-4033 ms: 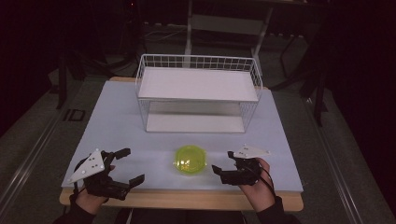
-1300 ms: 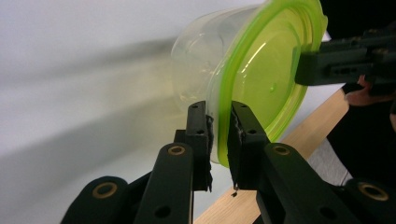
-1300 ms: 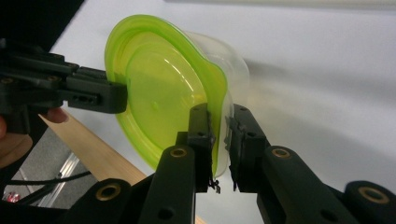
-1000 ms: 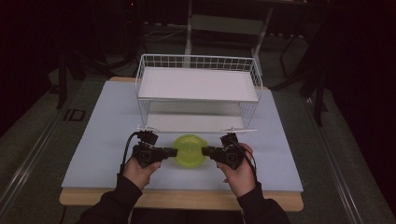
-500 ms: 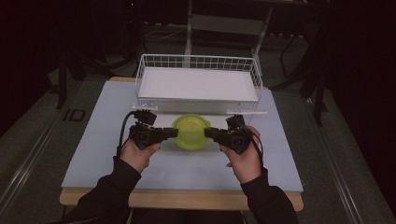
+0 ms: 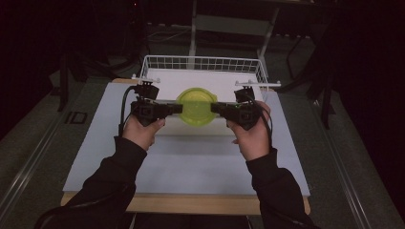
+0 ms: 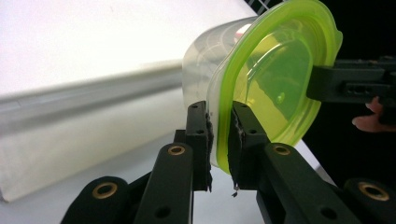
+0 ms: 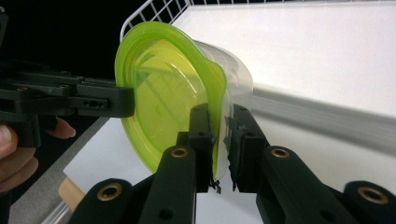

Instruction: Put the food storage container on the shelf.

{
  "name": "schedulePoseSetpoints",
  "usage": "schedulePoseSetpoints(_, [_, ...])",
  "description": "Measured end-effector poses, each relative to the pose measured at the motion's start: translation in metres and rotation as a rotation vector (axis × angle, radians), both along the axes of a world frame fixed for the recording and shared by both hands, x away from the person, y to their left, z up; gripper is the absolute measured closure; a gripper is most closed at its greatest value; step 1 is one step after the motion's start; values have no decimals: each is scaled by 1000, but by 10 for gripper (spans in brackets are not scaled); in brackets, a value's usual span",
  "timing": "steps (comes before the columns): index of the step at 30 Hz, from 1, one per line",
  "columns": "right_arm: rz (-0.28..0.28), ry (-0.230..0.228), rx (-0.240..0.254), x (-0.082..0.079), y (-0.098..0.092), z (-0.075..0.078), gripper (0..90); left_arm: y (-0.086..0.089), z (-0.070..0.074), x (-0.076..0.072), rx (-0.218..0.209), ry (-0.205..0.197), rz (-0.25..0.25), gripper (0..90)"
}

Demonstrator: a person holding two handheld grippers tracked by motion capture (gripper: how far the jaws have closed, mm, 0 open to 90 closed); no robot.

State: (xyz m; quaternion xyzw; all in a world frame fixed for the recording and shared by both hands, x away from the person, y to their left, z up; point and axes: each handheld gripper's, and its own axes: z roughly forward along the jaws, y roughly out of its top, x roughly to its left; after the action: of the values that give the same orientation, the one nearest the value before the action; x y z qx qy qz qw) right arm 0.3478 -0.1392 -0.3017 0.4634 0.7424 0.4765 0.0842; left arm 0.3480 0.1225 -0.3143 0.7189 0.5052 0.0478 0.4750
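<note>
I had the container (image 6: 196, 107) off the table (image 6: 191, 162) and up at the level of the wire basket's (image 6: 203, 63) top shelf, carried between both grippers. A second before it sat low, in front of the basket's lower shelf; four seconds before it lay on the table with both grippers resting apart near the front edge. The left gripper (image 7: 219, 135) pinched the green lid's (image 7: 275, 88) rim on one side, pads pressed against it; the right gripper (image 8: 222, 133) pinched the opposite rim the same way. Seen from above, the container hung level at the front edge of the top shelf. I judged the lift nearly done, with setting it onto the shelf left to do.
</note>
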Motion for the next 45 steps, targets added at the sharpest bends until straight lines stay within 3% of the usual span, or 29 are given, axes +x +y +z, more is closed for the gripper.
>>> schedulePoseSetpoints(9, [-41, 39, 15, 33, 1, 11, 807, -5, 16, 34, 29, 38, 33, 805])
schedulePoseSetpoints(15, [-65, 81, 16, 56, 2, 10, 807, -8, 13, 55, 34, 83, 56, 804])
schedulePoseSetpoints(24, [-77, 130, -3, 80, 7, 9, 806, -5, 11, 77, 25, 128, 64, 803])
schedulePoseSetpoints(31, [-77, 180, 9, 92, 8, 10, 800, -3, 12, 83, 10, 120, 70, 794])
schedulePoseSetpoints(33, [-75, 216, 48, 99, 4, 7, 800, 0, 10, 83, -21, 107, 63, 794])
schedulePoseSetpoints(40, [-91, 231, 60, 106, 5, 6, 781, -2, 9, 87, -31, 102, 74, 771])
schedulePoseSetpoints(41, [-95, 232, 52, 106, 5, 6, 748, -2, 9, 89, -36, 103, 83, 757])
schedulePoseSetpoints(42, [-91, 216, 33, 108, 5, 6, 707, -4, 8, 91, -16, 99, 82, 706])
schedulePoseSetpoints(45, [-96, 213, 33, 109, 5, 5, 665, -4, 7, 92, -20, 89, 108, 630])
